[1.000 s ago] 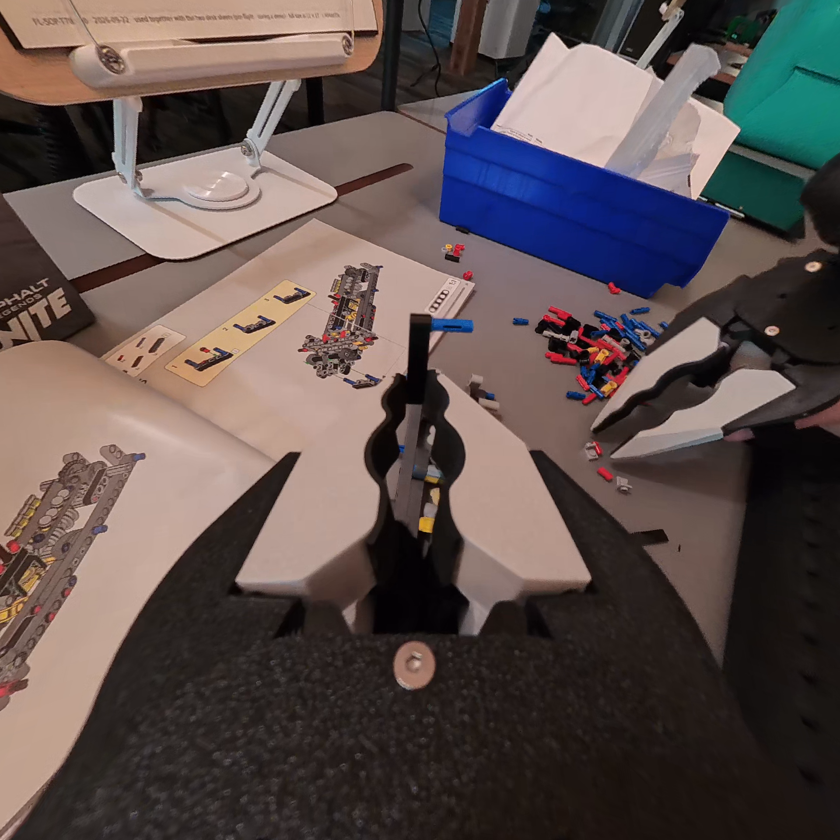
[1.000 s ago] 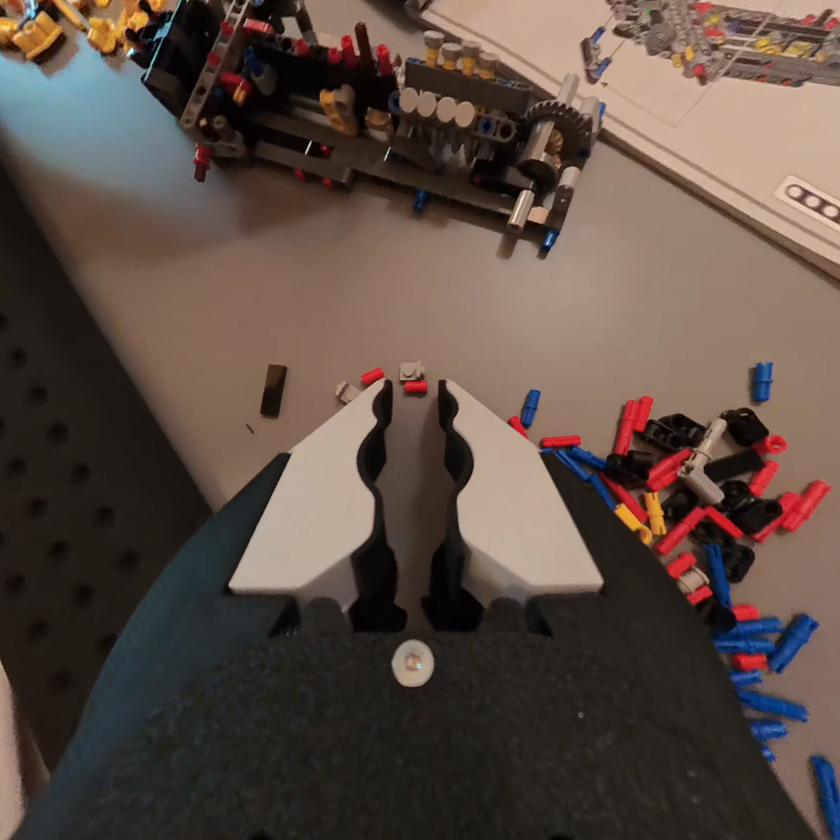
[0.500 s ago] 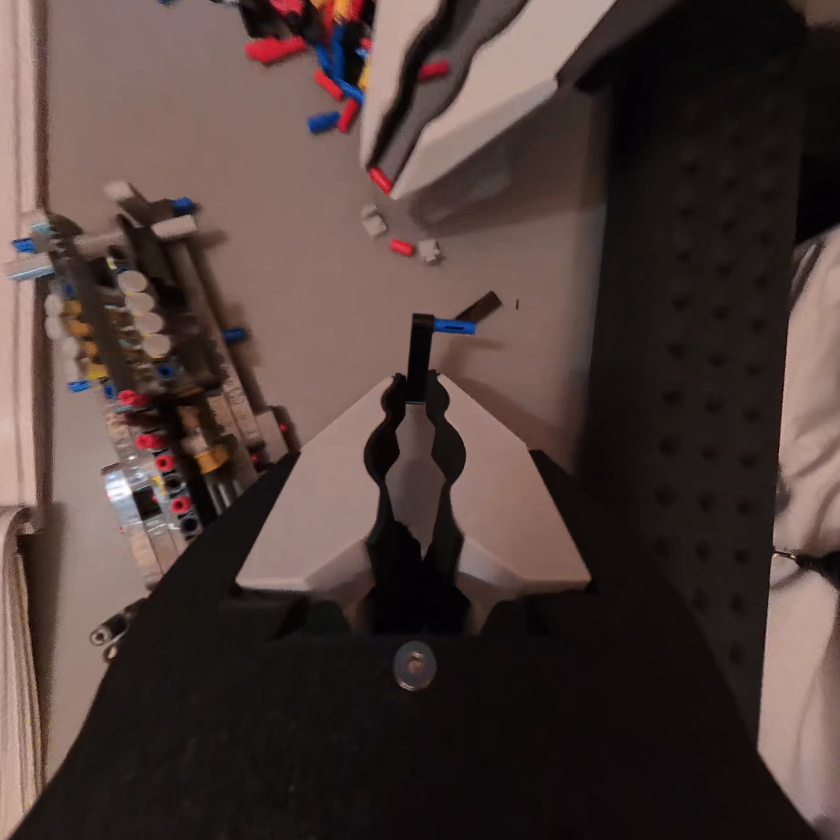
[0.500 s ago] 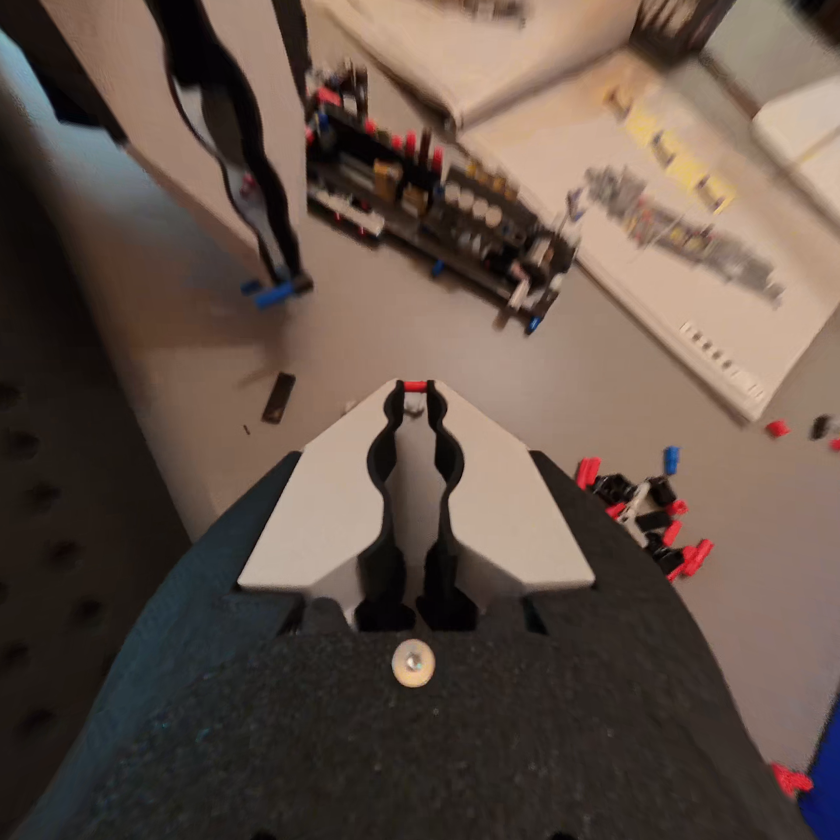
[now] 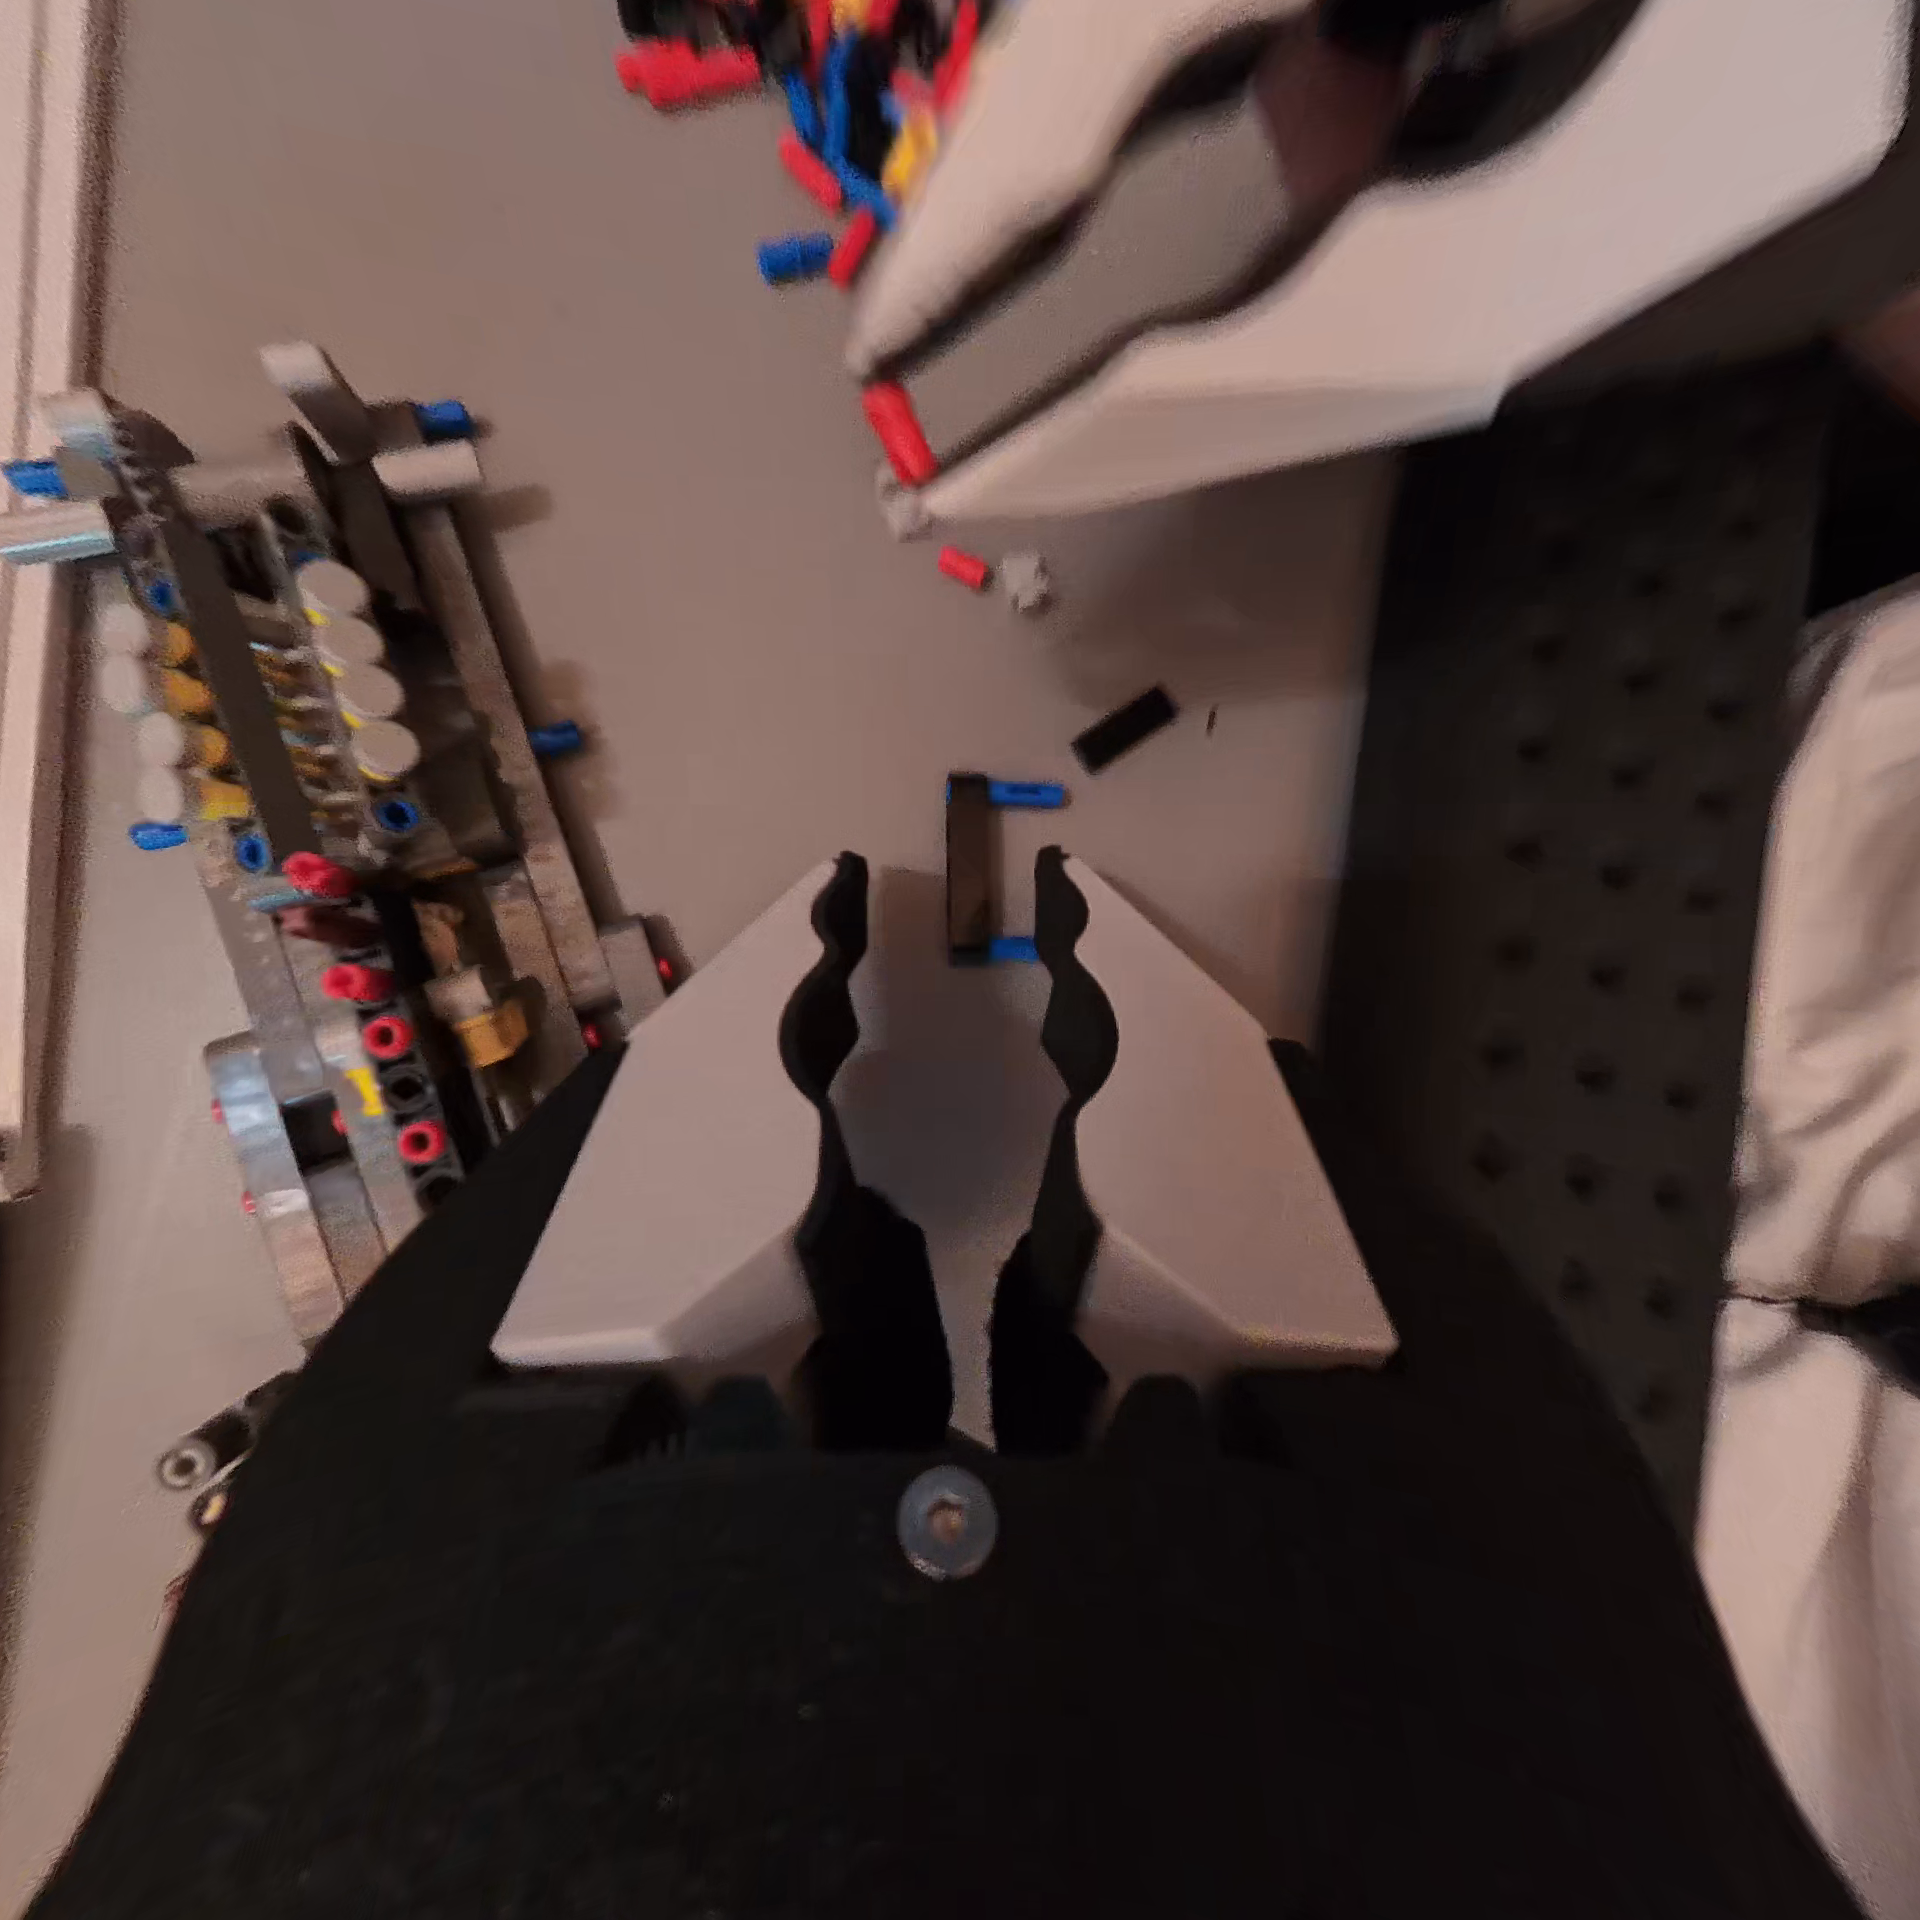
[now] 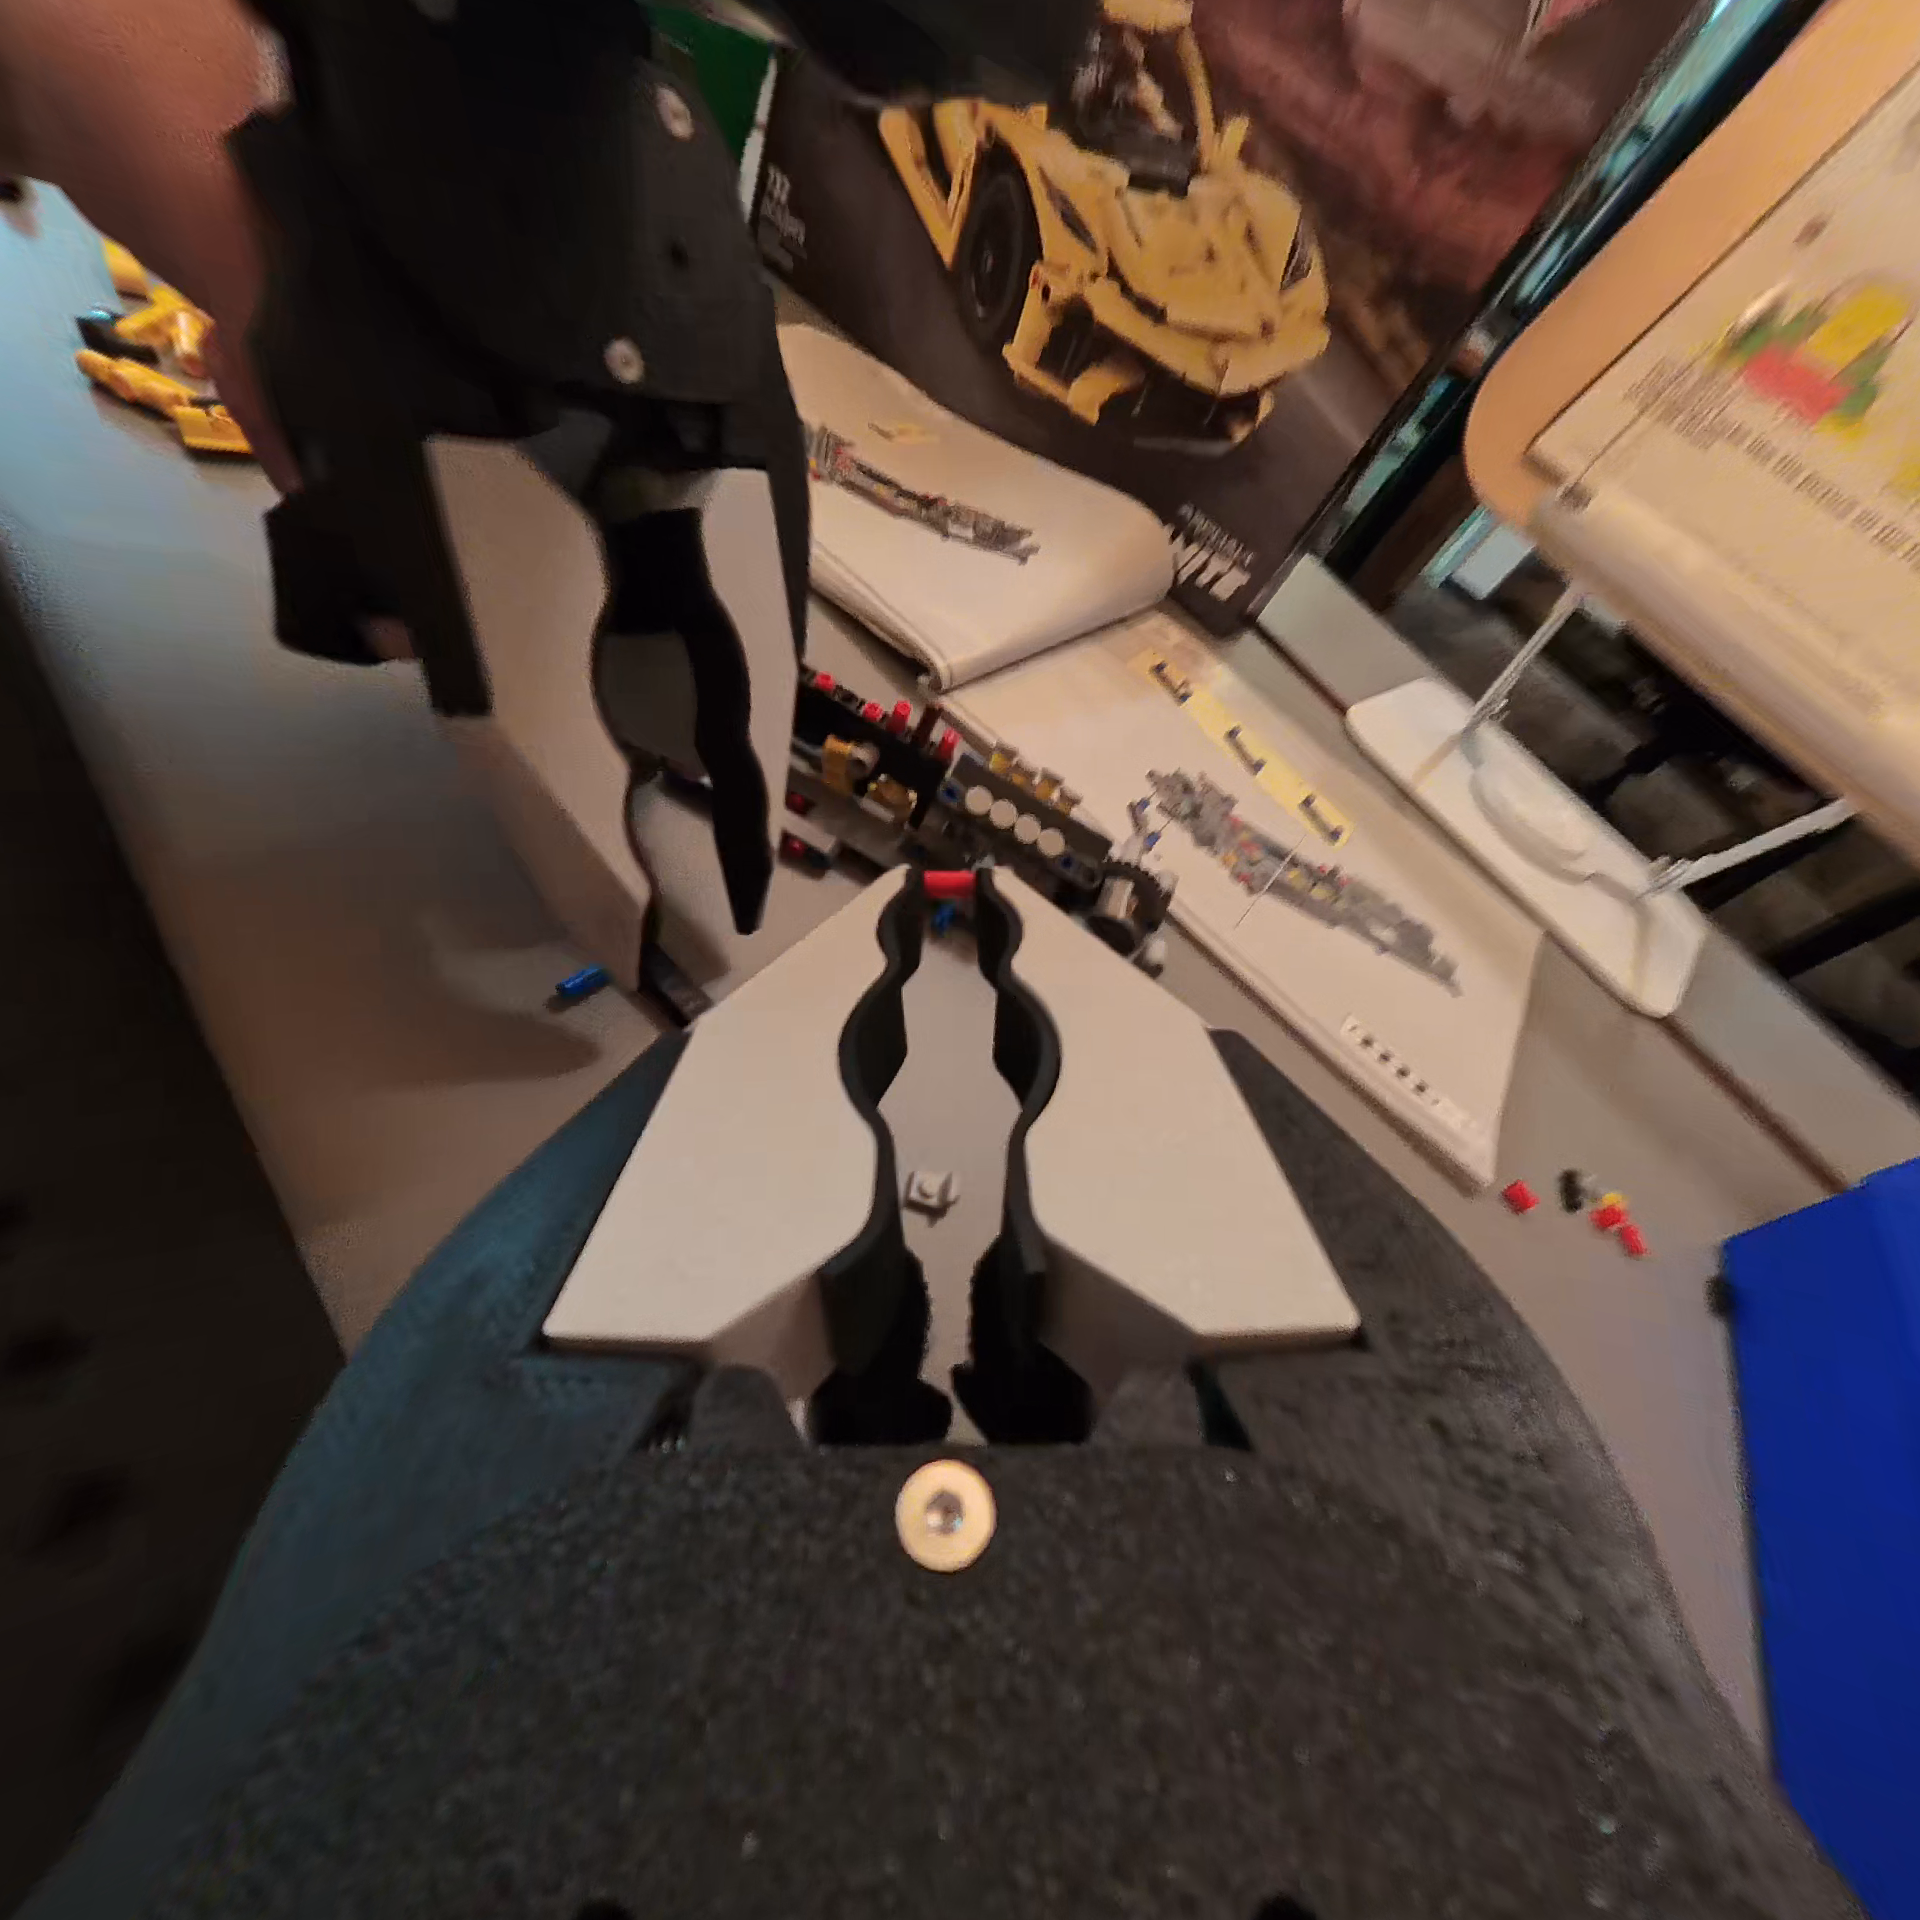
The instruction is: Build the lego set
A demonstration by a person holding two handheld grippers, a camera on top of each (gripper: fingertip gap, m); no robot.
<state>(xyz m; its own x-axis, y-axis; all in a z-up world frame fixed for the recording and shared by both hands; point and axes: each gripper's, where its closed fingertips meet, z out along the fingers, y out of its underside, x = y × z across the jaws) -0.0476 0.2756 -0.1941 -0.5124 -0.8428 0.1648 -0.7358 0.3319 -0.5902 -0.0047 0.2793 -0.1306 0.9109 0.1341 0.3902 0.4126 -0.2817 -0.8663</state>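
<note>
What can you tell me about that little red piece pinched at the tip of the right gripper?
The red pin is a short, smooth cylinder that looks like plastic. The right gripper is shut on it, with the pin lying crosswise between the very tips of the grey fingers, clear of the table. In the left wrist view the same pin pokes out slantwise from the fingertips, above a few loose bits. The blur hides any finer detail.

black beam [image 5: 972, 868], blue pins | red pin [image 6: 948, 883] | grey table [image 5: 675, 312] | blue bin [image 6: 1829, 1455]
</note>
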